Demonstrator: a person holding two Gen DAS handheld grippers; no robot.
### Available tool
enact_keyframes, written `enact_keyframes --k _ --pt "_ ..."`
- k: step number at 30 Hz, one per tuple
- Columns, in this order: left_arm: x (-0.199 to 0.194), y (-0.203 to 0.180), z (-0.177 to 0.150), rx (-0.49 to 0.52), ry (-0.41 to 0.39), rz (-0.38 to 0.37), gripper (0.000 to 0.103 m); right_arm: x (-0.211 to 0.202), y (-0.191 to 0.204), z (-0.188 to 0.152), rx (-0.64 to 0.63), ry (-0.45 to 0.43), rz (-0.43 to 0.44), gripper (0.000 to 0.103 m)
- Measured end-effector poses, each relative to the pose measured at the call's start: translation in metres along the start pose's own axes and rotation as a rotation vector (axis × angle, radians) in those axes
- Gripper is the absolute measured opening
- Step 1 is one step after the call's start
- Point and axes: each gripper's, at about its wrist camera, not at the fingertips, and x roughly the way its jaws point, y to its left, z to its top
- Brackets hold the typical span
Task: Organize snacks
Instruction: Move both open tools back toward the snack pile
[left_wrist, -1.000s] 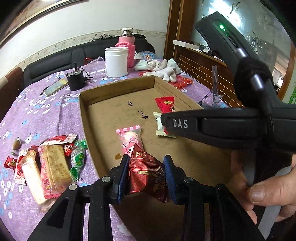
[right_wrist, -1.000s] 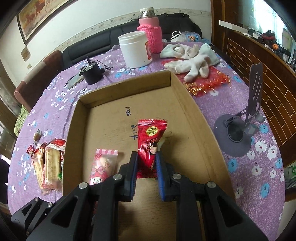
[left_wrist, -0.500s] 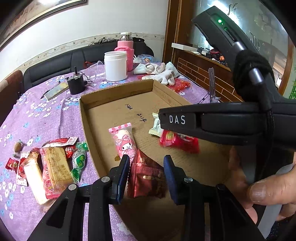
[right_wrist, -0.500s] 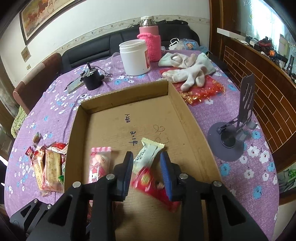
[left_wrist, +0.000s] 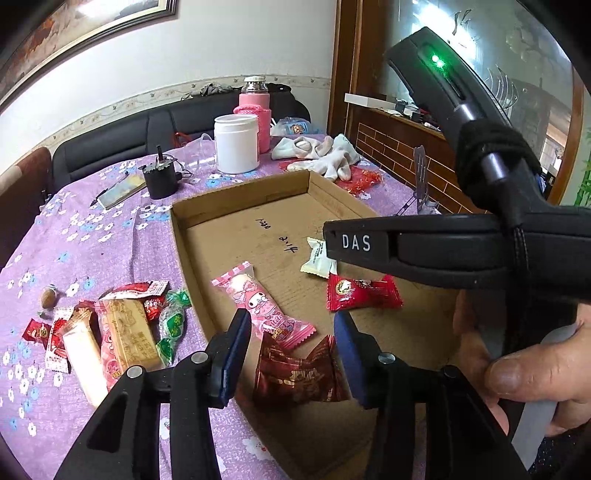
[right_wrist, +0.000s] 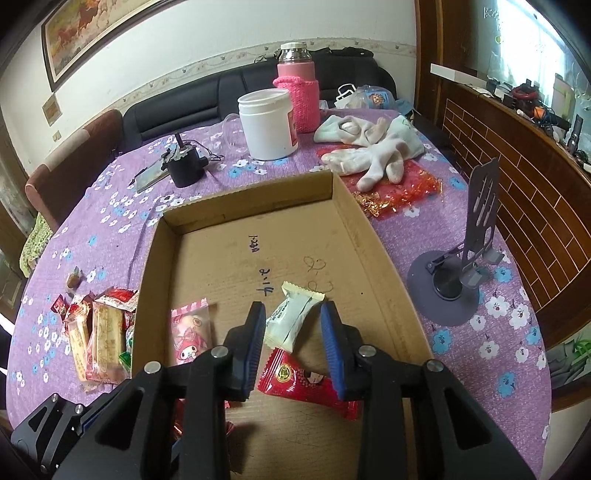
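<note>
both claws (left_wrist: 291, 354) (right_wrist: 293, 341) have just been opening, empty; dropped packets (left_wrist: 299, 373) (right_wrist: 306, 382) lie in the box (right_wrist: 373, 240); lift clear before reaching again.

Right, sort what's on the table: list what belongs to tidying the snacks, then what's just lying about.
Belongs:
shallow cardboard box
pink cartoon snack packet
white wrapped sweet
bright red sachet
dark red foil packet
loose snack pile on cloth

Lying about:
white plastic tub
pink-sleeved flask
white gloves
grey phone stand

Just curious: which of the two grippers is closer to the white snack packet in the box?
Right. The right gripper hangs just over the white snack packet; the left gripper sits farther back, over a dark red packet.
</note>
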Motion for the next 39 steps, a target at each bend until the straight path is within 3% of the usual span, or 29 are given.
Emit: enact_keyframes --k 7,14,17,19,24,31,34,39 --pt "-0.010 0.014 -0.003 -0.022 -0.013 0.026 0.049 -0.006 0.007 -0.001 -0.030 -0.036 -0.037 0.030" --pt "-0.029 0.040 -0.008 -0.049 -0.048 0.083 0.049 -0.032 0.037 -0.007 -0.156 -0.207 -0.219 0.030" --pt "-0.037 0.054 -0.010 -0.075 -0.057 0.100 0.049 -0.037 0.048 -0.011 -0.202 -0.245 -0.247 0.030" --pt "-0.044 0.064 -0.012 -0.084 -0.069 0.113 0.049 -0.038 0.053 -0.012 -0.216 -0.252 -0.203 0.030" --pt "-0.071 0.103 -0.024 -0.134 -0.094 0.171 0.049 -0.040 0.050 -0.010 -0.156 -0.190 0.087 0.030" --pt "-0.104 0.175 -0.061 -0.239 -0.102 0.288 0.050 -0.047 0.080 -0.022 -0.214 -0.157 0.299 0.030" --pt "-0.105 0.209 -0.080 -0.321 -0.064 0.293 0.050 -0.043 0.094 -0.028 -0.204 -0.088 0.428 0.030" --pt "-0.096 0.241 -0.104 -0.381 -0.002 0.319 0.050 -0.038 0.128 -0.039 -0.220 0.034 0.518 0.030"
